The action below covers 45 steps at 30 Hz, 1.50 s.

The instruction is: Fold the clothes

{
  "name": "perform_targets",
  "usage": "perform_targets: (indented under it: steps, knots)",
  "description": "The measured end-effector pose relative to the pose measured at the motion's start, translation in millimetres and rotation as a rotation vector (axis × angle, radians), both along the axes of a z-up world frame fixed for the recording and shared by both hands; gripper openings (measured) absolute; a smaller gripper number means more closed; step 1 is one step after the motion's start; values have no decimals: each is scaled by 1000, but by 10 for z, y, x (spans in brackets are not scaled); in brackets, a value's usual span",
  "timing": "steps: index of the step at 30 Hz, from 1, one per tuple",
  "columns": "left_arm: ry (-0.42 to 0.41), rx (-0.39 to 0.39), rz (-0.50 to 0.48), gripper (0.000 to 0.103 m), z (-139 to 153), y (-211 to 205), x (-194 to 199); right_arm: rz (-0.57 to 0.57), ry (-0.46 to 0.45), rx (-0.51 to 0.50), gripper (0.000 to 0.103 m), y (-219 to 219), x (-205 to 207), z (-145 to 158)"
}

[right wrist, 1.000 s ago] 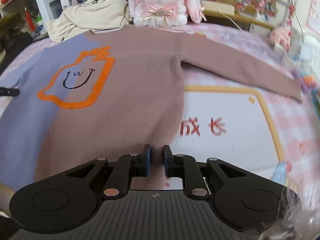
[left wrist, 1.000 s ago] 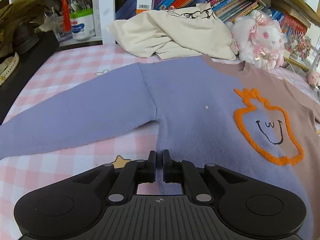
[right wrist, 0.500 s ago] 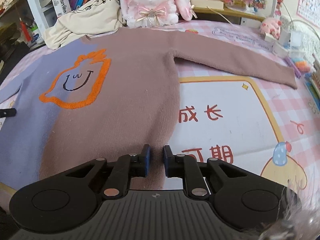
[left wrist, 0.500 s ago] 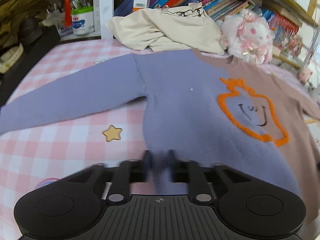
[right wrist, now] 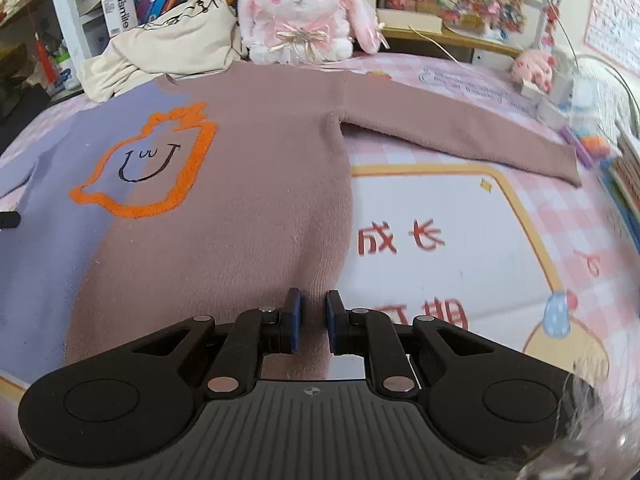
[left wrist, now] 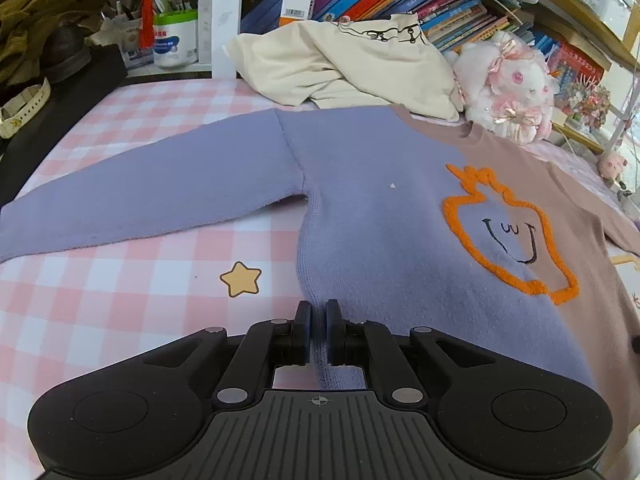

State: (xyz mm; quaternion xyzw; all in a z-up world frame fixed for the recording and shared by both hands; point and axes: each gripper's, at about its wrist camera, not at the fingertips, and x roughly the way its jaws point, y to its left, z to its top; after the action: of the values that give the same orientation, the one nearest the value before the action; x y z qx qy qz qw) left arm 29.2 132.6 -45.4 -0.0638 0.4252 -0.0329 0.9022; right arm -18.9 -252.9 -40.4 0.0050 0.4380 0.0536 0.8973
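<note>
So the left gripper (left wrist: pixel 318 334) has backed off along the sweater's (left wrist: pixel 384 216) purple side: a second ago its tips sat further in, with the star print (left wrist: pixel 240 279) half hidden right behind them, and now the whole star shows ahead and to the left. Its jaws went from nearly pressed together to a small gap around the hem edge. The right gripper (right wrist: pixel 313 320) pulled back too, so more of the red print (right wrist: pixel 400 238) on the sheet shows, and its gap is a bit wider. The sweater looks flatter near the hem.
</note>
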Motion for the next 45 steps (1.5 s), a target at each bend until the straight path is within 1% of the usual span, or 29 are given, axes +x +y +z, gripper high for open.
perform_targets:
  steps: [4, 8, 11, 16, 18, 19, 20, 21, 22, 23, 24, 25, 26, 27, 28, 29, 30, 32, 35, 39, 45]
  knots:
    - [1, -3, -18, 7, 1, 21, 1, -17, -10, 4, 13, 13, -24, -5]
    - [-11, 14, -41, 7, -8, -4, -36, -30, -20, -6, 14, 44, -44, -10]
    - [-14, 10, -38, 7, -12, -4, -43, -34, -21, -14, 15, 58, -37, -12]
    - [-21, -6, -9, 11, -17, 8, -78, -35, -12, -28, 16, 81, -19, -2]
    - [-21, -10, -8, 14, -12, 2, -119, -39, -8, -33, 16, 83, -14, 4]
    - [-20, -7, -12, 15, -9, -8, -144, -42, -7, -37, 18, 84, -10, 6]
    - [-20, -5, -16, 18, -6, -18, -169, -47, -6, -41, 23, 85, -7, 8]
    - [-20, -3, -21, 24, -2, -28, -194, -53, -6, -43, 27, 84, -6, 10]
    - [-20, -1, -25, 28, 1, -38, -219, -59, -4, -40, 38, 79, -5, 9]
    - [-21, 9, -31, 37, 5, -60, -251, -66, -1, -32, 43, 74, -5, 7]
    - [-26, 19, -38, 46, 12, -88, -287, -74, 0, -25, 44, 71, -8, 9]
    - [-34, 30, -46, 50, 24, -116, -321, -82, -6, -22, 46, 76, -18, 20]
    - [-42, 38, -52, 58, 40, -142, -354, -90, -15, -21, 49, 85, -30, 33]
    - [-53, 44, -54, 68, 60, -169, -389, -94, -28, -25, 57, 106, -45, 53]
    - [-67, 50, -55, 72, 83, -195, -419, -92, -43, -28, 66, 132, -57, 76]
    - [-81, 56, -54, 80, 106, -219, -446, -87, -56, -31, 70, 158, -65, 100]
    - [-95, 62, -54, 82, 129, -244, -473, -79, -66, -34, 75, 189, -65, 120]
    - [-114, 67, -59, 83, 160, -287, -493, -62, -77, -42, 83, 252, -51, 150]
    - [-117, 77, -70, 87, 174, -325, -499, -36, -87, -48, 87, 346, -24, 181]
    - [-127, 78, -79, 90, 180, -333, -535, -2, -95, -50, 88, 475, -35, 190]
    - [-111, 62, -49, 90, 144, -279, -572, 46, -81, -65, 90, 639, -88, 120]
